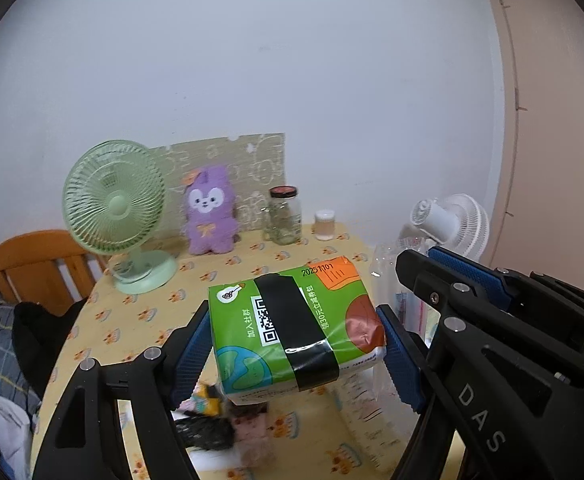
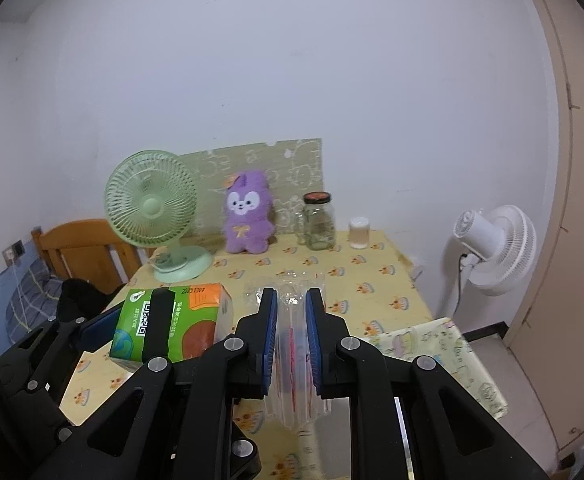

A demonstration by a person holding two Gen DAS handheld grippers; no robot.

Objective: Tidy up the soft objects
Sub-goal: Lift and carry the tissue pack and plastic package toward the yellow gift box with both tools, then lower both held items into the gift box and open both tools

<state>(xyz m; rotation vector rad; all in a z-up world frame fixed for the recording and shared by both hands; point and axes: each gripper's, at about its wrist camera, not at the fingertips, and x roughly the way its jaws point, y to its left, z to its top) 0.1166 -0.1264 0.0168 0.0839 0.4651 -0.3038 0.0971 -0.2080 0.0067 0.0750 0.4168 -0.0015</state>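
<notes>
Green plastic wraps the tissue pack (image 1: 292,328), banded with black tape, and in the left wrist view the left gripper (image 1: 295,344) pinches it by both sides and holds it clear above the yellow tablecloth (image 1: 220,276). Beneath it lie a few small soft items (image 1: 228,420), blurred and hard to name. At the back stand a green desk fan (image 1: 116,208), a purple plush toy (image 1: 210,212), a glass jar (image 1: 284,216) and a small white-capped container (image 1: 324,225).

From the right wrist view, the right gripper (image 2: 292,336) has its jaws pressed onto a clear air-cushion packing bag (image 2: 293,360), lifted above the table. The tissue pack sits just left of it, and a white pedestal fan (image 2: 491,248) stands beyond the table.

Both soft items appear picked up but not yet set down anywhere; the placing looks undone, and the small items likely remain too.
</notes>
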